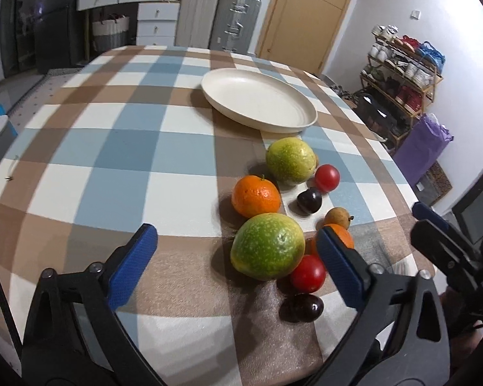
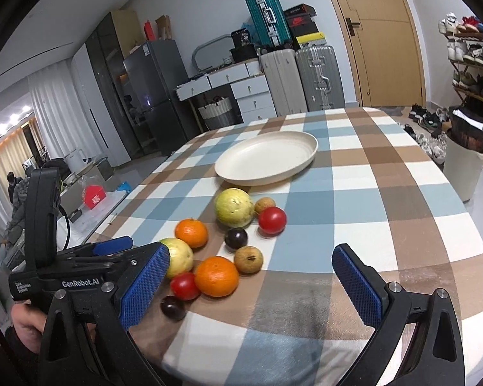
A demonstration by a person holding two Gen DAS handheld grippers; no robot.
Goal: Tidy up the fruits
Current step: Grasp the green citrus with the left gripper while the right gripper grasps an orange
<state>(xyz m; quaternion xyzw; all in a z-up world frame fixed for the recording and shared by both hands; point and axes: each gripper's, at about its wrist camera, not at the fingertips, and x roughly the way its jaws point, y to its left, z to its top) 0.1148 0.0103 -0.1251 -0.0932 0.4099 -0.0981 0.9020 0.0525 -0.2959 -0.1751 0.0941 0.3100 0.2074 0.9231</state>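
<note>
Several fruits lie in a cluster on the checked tablecloth, in front of an empty cream plate (image 1: 257,99) (image 2: 267,157). Nearest my left gripper (image 1: 238,254) is a big green fruit (image 1: 267,246), with a red tomato (image 1: 307,273) and a dark plum (image 1: 302,307) beside it. Farther off lie an orange (image 1: 256,196), a second green fruit (image 1: 289,160), a plum (image 1: 309,200) and a tomato (image 1: 327,177). My left gripper is open and empty. My right gripper (image 2: 251,283) is open and empty, just short of a near orange (image 2: 216,276) and a brown fruit (image 2: 248,259).
The table edge (image 2: 467,315) curves close on the right. Beyond it stand a shoe rack (image 1: 402,77), a bin (image 2: 463,167), suitcases (image 2: 302,77) and a wooden door (image 2: 380,32). The left gripper's body (image 2: 80,263) shows at left in the right wrist view.
</note>
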